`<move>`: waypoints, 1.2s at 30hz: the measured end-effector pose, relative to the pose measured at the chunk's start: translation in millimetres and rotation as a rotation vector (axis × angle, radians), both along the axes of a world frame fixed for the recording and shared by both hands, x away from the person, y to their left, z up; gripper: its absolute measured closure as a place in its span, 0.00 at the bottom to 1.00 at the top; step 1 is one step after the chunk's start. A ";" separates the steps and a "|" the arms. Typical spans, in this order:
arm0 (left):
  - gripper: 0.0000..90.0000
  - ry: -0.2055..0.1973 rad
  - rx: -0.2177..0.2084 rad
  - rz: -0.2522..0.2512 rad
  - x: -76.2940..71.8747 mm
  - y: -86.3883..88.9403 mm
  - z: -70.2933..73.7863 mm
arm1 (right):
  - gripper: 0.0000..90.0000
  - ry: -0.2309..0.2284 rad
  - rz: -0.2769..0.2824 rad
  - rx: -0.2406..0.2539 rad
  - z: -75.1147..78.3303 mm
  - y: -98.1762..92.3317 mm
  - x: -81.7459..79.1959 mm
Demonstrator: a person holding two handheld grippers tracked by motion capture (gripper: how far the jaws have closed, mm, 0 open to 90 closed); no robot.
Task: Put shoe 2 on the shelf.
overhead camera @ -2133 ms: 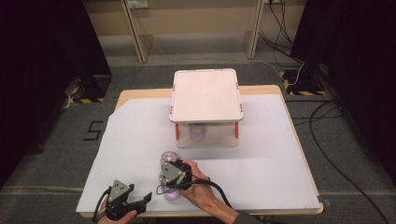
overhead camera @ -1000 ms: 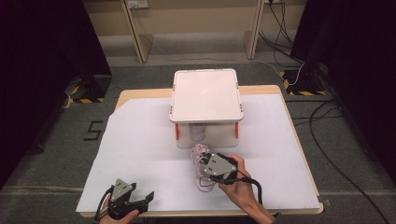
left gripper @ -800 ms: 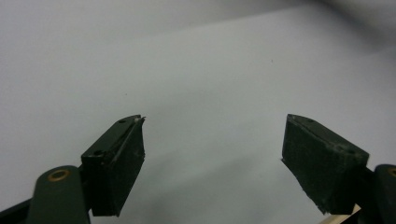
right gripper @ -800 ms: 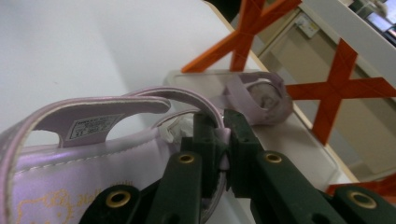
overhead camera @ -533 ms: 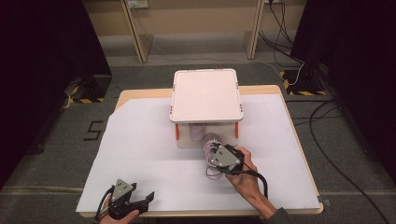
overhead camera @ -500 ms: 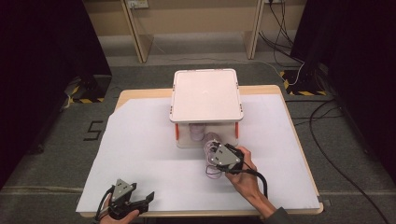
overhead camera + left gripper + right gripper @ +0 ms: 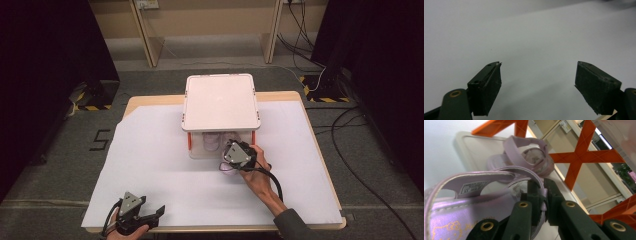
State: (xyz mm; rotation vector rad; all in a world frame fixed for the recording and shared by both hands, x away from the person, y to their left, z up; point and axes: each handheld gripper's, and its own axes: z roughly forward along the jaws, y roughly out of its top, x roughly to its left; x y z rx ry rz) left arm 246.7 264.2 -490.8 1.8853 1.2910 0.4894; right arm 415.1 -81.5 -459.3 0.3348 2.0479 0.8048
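The right hand-held gripper (image 7: pixel 541 202), clamped on a strap of the lilac child's sandal (image 7: pixel 474 202), has carried it from the surface's near edge to the white orange-framed shoe rack (image 7: pixel 220 102), where its twin sandal (image 7: pixel 529 157) sits. The left hand-held gripper (image 7: pixel 537 82) gapes, idle.

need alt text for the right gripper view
The right gripper is shut on the strap of a purple sandal. A second sandal lies ahead on the shelf of a white box with orange cross braces.
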 end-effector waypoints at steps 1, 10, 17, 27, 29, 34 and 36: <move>0.23 0.001 -0.001 0.000 0.0 -0.3 -0.2 | 0.94 -0.004 0.002 -0.005 -1.2 0.1 3.2; 0.23 0.002 -0.001 -0.004 0.1 -0.5 -0.3 | 0.90 -0.008 -0.028 -0.052 -8.1 3.7 24.3; 0.23 0.002 0.000 -0.006 -0.1 -0.9 -0.1 | 0.70 0.006 -0.101 -0.012 -3.5 6.2 20.6; 0.23 0.008 0.004 -0.006 0.4 -2.0 -1.0 | 0.59 0.091 -0.093 0.082 9.4 1.0 8.0; 0.23 0.006 0.004 -0.009 0.3 -2.5 -1.1 | 0.59 0.074 -0.077 0.078 12.5 2.8 2.7; 0.23 0.009 0.002 -0.009 0.5 -2.3 -1.3 | 0.54 0.107 -0.057 0.123 19.0 1.3 -11.0; 0.23 0.006 -0.003 -0.011 0.1 -2.5 -0.4 | 0.51 0.143 -0.045 0.183 22.6 -2.7 -18.2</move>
